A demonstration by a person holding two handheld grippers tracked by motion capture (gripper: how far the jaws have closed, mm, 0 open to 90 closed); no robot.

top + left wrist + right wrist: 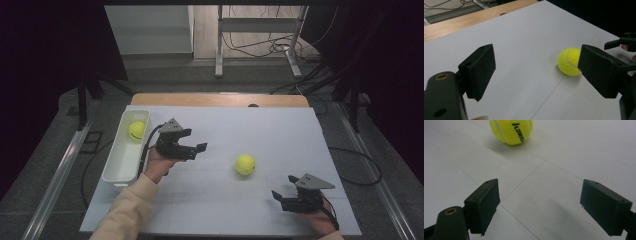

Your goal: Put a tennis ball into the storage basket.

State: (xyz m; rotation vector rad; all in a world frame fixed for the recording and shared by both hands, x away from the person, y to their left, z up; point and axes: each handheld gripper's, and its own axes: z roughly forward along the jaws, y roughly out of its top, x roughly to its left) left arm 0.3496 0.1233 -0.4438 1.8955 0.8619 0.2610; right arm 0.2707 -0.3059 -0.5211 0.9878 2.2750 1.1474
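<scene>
A: Well, what does the tennis ball look like?

B: Bright yellow-green felt, a pale curved seam, black lettering printed on one side. It sits on the white table sheet, between the two grippers and touching neither.

A: And the jaws?

B: The left gripper stands with its jaws apart and nothing between them, just beside the white bin, where a second ball lies. The right gripper gapes wide too.
</scene>
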